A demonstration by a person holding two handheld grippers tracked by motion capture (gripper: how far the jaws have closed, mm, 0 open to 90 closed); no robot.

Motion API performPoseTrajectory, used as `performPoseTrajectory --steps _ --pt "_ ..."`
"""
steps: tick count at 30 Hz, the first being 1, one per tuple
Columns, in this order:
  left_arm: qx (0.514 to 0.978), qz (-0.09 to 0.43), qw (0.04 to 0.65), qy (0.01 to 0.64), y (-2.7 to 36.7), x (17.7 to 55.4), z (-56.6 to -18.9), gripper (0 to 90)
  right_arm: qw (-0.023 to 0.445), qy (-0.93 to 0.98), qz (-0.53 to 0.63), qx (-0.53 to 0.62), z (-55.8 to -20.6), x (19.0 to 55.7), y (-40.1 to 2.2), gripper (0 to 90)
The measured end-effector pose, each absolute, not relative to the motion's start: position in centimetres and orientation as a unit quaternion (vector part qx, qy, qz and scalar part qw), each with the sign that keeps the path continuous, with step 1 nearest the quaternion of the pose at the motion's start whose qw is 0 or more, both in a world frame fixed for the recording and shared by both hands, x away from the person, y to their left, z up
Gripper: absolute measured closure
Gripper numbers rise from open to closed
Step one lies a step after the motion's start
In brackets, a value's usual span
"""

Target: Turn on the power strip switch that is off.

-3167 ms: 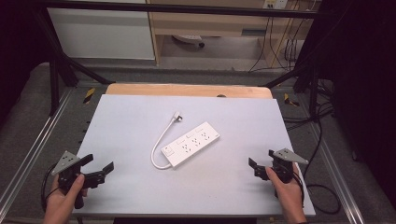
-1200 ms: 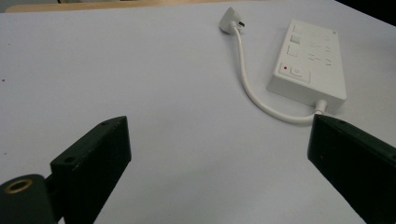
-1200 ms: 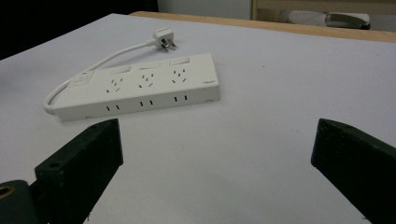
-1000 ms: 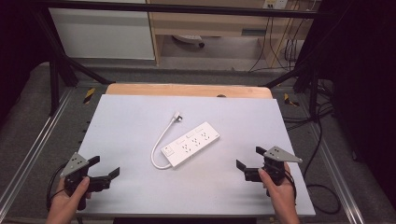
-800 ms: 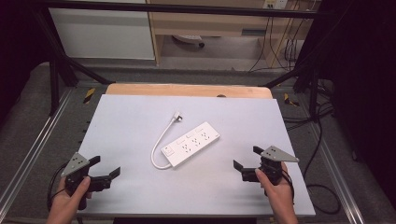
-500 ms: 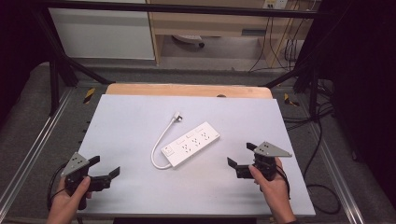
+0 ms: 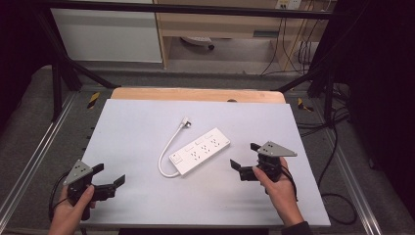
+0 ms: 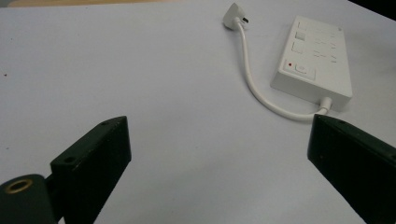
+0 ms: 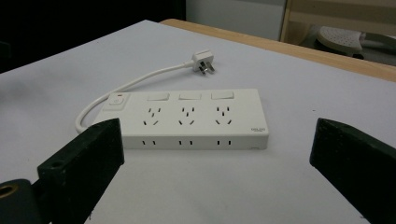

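Note:
A white power strip (image 7: 199, 151) (image 8: 314, 62) (image 9: 187, 118) lies at an angle in the middle of the pale table (image 7: 147, 122). Its short cord curls to a white plug (image 7: 185, 122) (image 8: 234, 13) (image 9: 203, 62) lying loose on the table. My right gripper (image 7: 246, 156) (image 9: 219, 172) is open, low over the table just right of the strip, jaws facing its long side. At the near left corner my left gripper (image 7: 108, 175) (image 8: 219, 172) is also open, well apart from the strip, nothing between its jaws.
A wooden strip (image 7: 195, 94) runs along the table's far edge. Metal rails (image 7: 34, 147) flank both sides. Loose cables (image 7: 337, 142) trail on the floor at the right. A white cabinet (image 7: 107, 34) stands beyond the table.
My right gripper has moved left and slightly forward, closing in on the power strip. The left gripper has stayed almost still at the near left corner.

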State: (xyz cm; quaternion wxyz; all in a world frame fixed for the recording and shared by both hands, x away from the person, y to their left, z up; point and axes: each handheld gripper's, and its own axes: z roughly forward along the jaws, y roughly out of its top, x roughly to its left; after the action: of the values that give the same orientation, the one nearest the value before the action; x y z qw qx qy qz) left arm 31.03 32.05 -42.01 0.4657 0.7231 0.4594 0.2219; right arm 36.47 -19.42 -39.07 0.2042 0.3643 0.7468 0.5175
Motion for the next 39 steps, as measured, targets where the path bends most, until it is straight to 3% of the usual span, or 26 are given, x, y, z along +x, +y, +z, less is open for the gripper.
performPoseTrajectory --steps 39 --pt "0.731 0.22 0.46 0.453 31.8 31.0 -42.0 6.1 0.203 0.742 0.528 0.358 -38.0 39.1 -15.8 2.2"
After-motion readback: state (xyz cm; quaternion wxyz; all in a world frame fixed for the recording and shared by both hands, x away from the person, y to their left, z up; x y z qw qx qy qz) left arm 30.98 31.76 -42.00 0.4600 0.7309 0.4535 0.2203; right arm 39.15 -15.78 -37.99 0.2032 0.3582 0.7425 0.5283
